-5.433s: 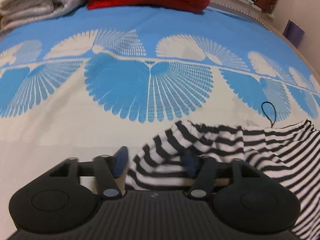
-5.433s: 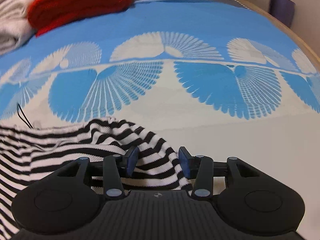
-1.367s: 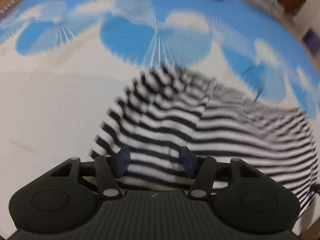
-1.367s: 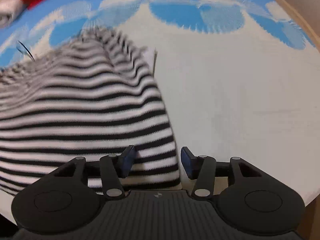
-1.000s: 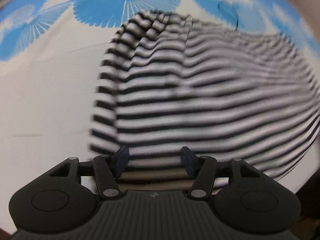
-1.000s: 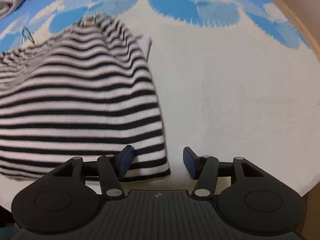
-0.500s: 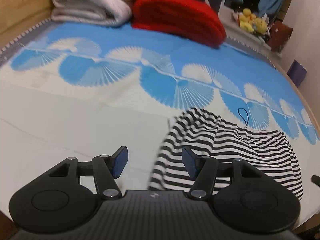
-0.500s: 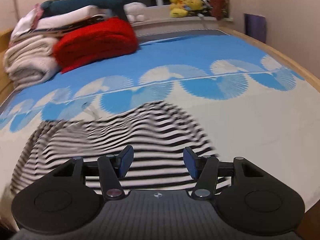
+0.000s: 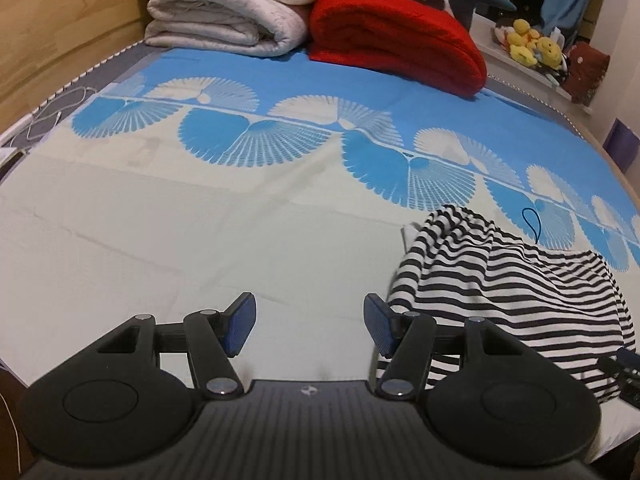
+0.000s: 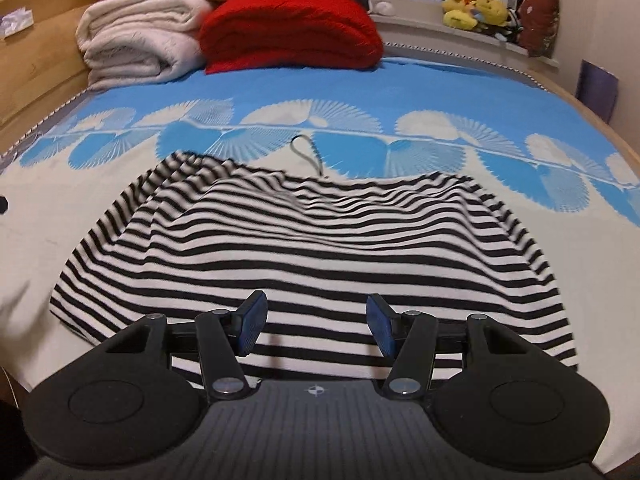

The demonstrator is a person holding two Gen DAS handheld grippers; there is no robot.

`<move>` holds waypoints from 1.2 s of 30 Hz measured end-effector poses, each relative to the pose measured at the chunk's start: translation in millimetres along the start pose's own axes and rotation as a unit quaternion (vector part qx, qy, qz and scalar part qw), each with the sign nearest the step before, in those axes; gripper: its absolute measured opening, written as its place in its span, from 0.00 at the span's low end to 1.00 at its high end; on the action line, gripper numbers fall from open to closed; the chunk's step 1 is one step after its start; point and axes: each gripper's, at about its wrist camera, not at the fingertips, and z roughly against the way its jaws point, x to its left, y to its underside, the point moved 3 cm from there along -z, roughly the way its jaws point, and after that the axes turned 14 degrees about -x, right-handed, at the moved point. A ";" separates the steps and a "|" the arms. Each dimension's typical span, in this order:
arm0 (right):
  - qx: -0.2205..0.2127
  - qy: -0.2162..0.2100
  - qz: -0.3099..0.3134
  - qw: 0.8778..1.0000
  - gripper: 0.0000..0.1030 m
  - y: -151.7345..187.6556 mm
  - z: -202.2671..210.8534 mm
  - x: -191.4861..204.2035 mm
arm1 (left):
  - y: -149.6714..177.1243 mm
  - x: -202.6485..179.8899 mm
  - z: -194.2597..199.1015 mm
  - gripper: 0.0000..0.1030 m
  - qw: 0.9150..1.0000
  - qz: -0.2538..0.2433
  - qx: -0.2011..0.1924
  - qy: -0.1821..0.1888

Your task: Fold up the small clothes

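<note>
**A:** What did each wrist view show that the other missed?

**B:** The bed cover (image 9: 240, 216), cream near and blue with fan prints farther off, filled both. Only the left view caught the grey edge strip and thin cord at far left; only the right view took in the whole striped garment (image 10: 320, 248).

**A:** Where did the garment lie against the tools?

**B:** It lay spread flat, just beyond the right gripper (image 10: 316, 326), whose jaws stood wide with nothing gripped. The left gripper (image 9: 310, 322), equally wide and empty, hung over bare cream cloth, the garment (image 9: 508, 280) bunched to its right.

**A:** Textures?

**B:** Soft black-and-white knit, rumpled along its far edge; folded white quilts (image 10: 136, 44) and a red blanket (image 10: 292, 32) were stacked at the far end; a thin black loop (image 10: 308, 156) lay at the garment's far edge.
</note>
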 end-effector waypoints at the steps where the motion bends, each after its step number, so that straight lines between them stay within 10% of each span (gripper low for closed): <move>1: 0.002 0.000 0.006 1.000 0.55 1.3 -2.4 4.2 | -0.2 3.5 0.2 0.63 1.000 0.001 0.000 -0.001; 6: 0.021 -0.003 0.024 0.999 0.53 9.3 -14.7 21.5 | -1.0 22.0 3.6 0.63 1.000 0.008 -0.002 -0.003; 9: 0.038 -0.030 0.034 0.998 0.18 11.6 -21.3 38.6 | -1.2 35.5 6.3 0.63 1.000 0.019 -0.003 -0.006; 11: 0.038 -0.049 0.044 0.997 0.13 9.2 -22.9 55.8 | -1.2 45.7 7.4 0.63 1.000 0.027 -0.003 -0.010; 20: 0.025 -0.167 0.097 0.981 0.26 -5.3 -31.8 165.4 | 2.2 79.9 6.6 0.63 0.998 0.063 0.010 -0.022; 29: 0.054 -0.228 0.287 0.929 0.59 32.9 -55.1 255.3 | 4.1 91.3 2.6 0.63 0.998 0.057 0.015 -0.026; 34: 0.065 -0.203 0.295 0.931 0.57 35.8 -77.1 255.0 | 0.5 90.8 -3.1 0.63 0.998 0.059 0.014 -0.022; 36: 0.067 -0.200 0.289 0.934 0.35 31.3 -81.8 251.4 | 0.1 89.5 -5.3 0.63 0.998 0.058 0.015 -0.021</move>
